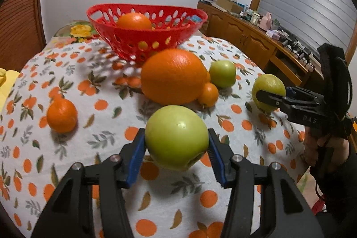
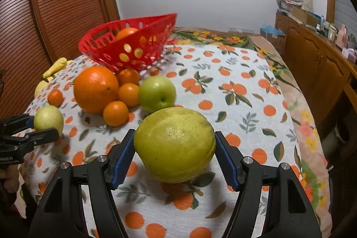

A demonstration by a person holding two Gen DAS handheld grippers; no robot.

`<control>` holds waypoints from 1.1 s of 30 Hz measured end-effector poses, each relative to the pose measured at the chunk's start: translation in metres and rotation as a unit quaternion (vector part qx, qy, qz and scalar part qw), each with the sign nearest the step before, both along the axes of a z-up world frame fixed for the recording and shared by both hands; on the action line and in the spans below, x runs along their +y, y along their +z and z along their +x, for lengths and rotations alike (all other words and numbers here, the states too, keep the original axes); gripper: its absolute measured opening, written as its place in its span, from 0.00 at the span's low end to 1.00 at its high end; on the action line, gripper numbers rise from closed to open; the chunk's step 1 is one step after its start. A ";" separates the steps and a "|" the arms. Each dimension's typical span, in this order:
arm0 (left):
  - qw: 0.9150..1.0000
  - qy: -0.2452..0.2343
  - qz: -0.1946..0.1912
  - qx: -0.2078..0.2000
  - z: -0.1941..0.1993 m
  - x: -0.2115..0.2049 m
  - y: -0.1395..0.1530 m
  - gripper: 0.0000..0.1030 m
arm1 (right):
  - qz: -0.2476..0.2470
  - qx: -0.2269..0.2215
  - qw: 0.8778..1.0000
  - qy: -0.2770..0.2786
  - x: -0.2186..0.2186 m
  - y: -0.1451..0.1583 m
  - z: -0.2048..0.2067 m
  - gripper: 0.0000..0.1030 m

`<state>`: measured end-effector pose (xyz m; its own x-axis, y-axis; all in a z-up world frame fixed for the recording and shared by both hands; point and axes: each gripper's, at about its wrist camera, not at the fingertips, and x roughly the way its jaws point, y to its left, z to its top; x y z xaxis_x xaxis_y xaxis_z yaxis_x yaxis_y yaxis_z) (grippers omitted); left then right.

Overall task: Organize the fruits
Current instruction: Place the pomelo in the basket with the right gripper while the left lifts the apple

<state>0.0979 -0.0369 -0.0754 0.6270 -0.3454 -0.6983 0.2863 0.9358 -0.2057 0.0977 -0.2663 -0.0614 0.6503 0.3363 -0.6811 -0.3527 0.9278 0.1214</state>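
Left gripper (image 1: 176, 142), left wrist view: blue pads (image 1: 136, 156) pressed to both sides of a green apple (image 1: 176, 137), which is clamped at 6 o'clock of the frame, above the orange-print tablecloth (image 1: 107, 133). Large orange (image 1: 173, 76) at centre; small mandarin (image 1: 208, 94) touching its lower right side. Second green apple (image 1: 222, 73) just beside them at 2 o'clock. Lone mandarin (image 1: 62, 114) well apart at 9 o'clock. Red perforated basket (image 1: 147, 31) at 12 o'clock, one orange (image 1: 133, 21) inside. Right gripper (image 1: 271, 98) at 3 o'clock, closed around a yellow-green citrus (image 1: 267, 87).

Right gripper (image 2: 175, 155), right wrist view: pads against both sides of the yellow-green citrus (image 2: 175, 144), held at 6 o'clock. Second green apple (image 2: 157, 93) just behind it. Large orange (image 2: 96, 88) at 10 o'clock with three mandarins (image 2: 116, 113) clustered touching its right side. Lone mandarin (image 2: 55, 97) farther left. Red perforated basket (image 2: 127, 44) at 11 o'clock. Left gripper (image 2: 39, 126) at 9 o'clock, clamping the green apple (image 2: 48, 118).
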 end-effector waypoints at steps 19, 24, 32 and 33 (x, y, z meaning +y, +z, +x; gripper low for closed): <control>0.999 0.014 0.002 -0.045 0.020 0.017 0.038 0.51 | 0.007 -0.050 0.998 0.044 0.034 0.056 0.010 0.69; 0.998 0.020 0.005 -0.055 0.032 0.026 0.051 0.51 | 0.014 -0.063 0.997 0.052 0.045 0.073 0.027 0.69; 0.998 0.025 0.010 -0.065 0.056 0.037 0.063 0.51 | 0.003 -0.081 0.994 0.076 0.071 0.094 0.062 0.69; 0.997 0.027 0.010 -0.065 0.058 0.038 0.063 0.51 | 0.001 -0.082 0.994 0.079 0.074 0.094 0.066 0.69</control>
